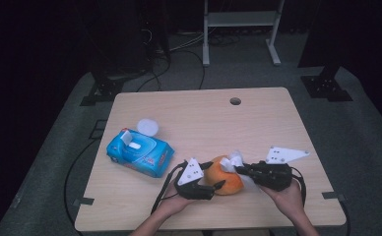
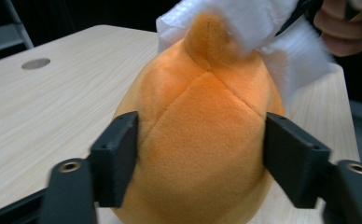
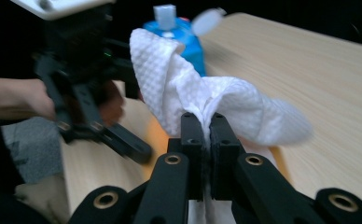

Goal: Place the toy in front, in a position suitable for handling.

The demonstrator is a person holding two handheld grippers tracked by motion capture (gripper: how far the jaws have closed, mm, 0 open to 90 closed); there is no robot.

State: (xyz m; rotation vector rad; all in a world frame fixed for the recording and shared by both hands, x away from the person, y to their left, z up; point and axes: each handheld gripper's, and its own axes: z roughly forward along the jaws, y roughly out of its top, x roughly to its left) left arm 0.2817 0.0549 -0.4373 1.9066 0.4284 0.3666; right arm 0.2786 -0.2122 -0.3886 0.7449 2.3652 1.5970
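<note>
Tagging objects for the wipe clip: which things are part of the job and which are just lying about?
In use:
- orange plush toy, clamped by the left gripper
- white wet wipe, pinched in the right gripper against the toy's top

Lying about:
- blue wet-wipe pack, lid open, left of the toy
- cable hole at the table's far edge

orange plush [image 2: 202, 154] between jaws, white wipe [image 2: 244, 23] atop

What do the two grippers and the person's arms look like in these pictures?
The left gripper and the right gripper are black, each with two flat, blocky jaws and brass-coloured rivets at the joints. Each carries a grey three-cornered plate with small dark dots on top. A black cable trails from each. The forearms are bare; no sleeves are visible.
</note>
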